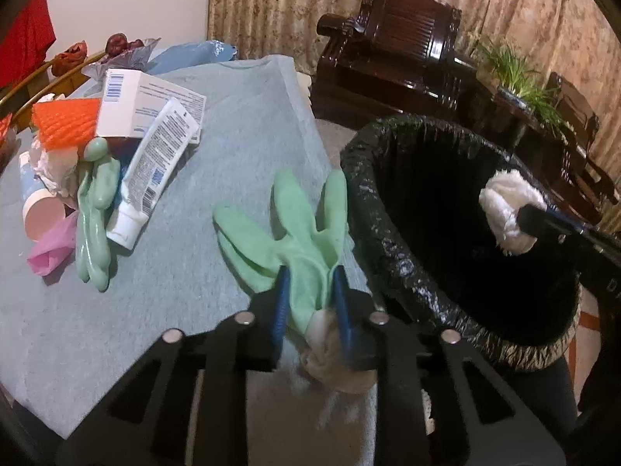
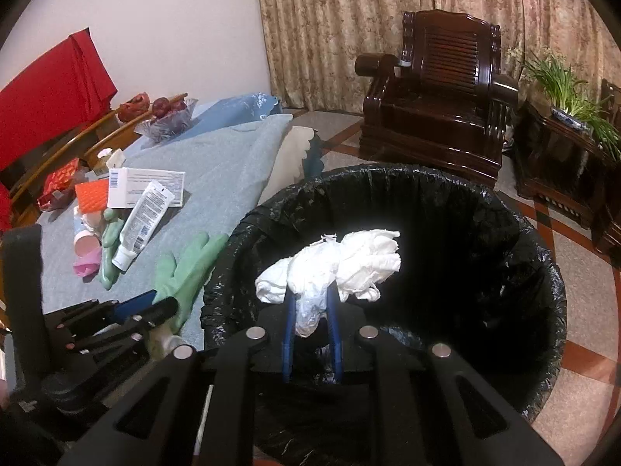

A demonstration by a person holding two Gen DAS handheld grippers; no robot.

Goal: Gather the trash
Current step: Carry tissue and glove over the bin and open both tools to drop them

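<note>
left wrist view: a table under a grey-blue cloth (image 1: 217, 124), curtain and a dark wooden armchair (image 1: 399, 42) behind. landmark for all places: the black-lined bin (image 1: 388, 233), standing just beside the table's near edge. left gripper (image 1: 310, 283) is clamped on a green glove (image 1: 299, 240) at the wrist end; the glove's fingers fan toward the bin's rim and its cuff trails back between the jaws. the glove looks still to be resting on the cloth, not yet lifted. well away from the bin, at the far side of the table: a second green glove (image 1: 93, 225), a white tube (image 1: 151, 171), a white carton (image 1: 147, 105), an orange ridged piece (image 1: 66, 120), a pink scrap (image 1: 50, 248).

right wrist view: same room, tiled floor, potted plant (image 2: 562, 81) on a side stand. right gripper (image 2: 312, 306) is pinched on a wad of white tissue (image 2: 341, 264), held over the bin's mouth, inside the rim line.

judgement: the tissue sits well within the opening, so parting the jaws there should drop it clean. for the glove, lift clear of the cloth first so the limp fingers do not drag or catch on the liner's edge, then carry past the rim before letting go.
</note>
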